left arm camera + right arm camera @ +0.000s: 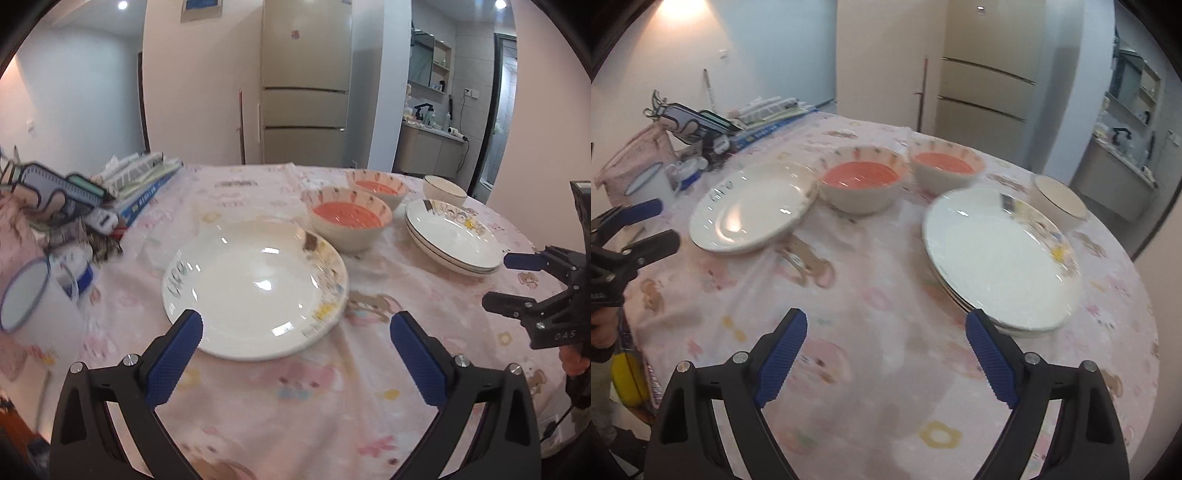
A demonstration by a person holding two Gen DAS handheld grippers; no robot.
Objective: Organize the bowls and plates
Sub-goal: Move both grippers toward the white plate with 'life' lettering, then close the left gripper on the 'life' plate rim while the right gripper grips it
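Note:
A single white plate [255, 280] [753, 210] lies on the pink tablecloth just ahead of my open, empty left gripper [295, 325], whose left fingertip overlaps the plate's near rim. Two bowls with red insides stand behind it, the near one [347, 221] [862, 182] and the far one [378, 190] [943, 166]. A stack of white plates [452, 236] [1001, 258] lies to the right, with a white bowl [443, 190] [1058, 201] behind it. My right gripper [886, 325] [496, 282] is open and empty, just left of the stack's near rim.
A white enamel mug [33, 306] [652, 188], books [147, 184] and clutter sit at the table's left side. The round table's edge [1145, 332] curves at the right. A fridge [306, 81] stands behind.

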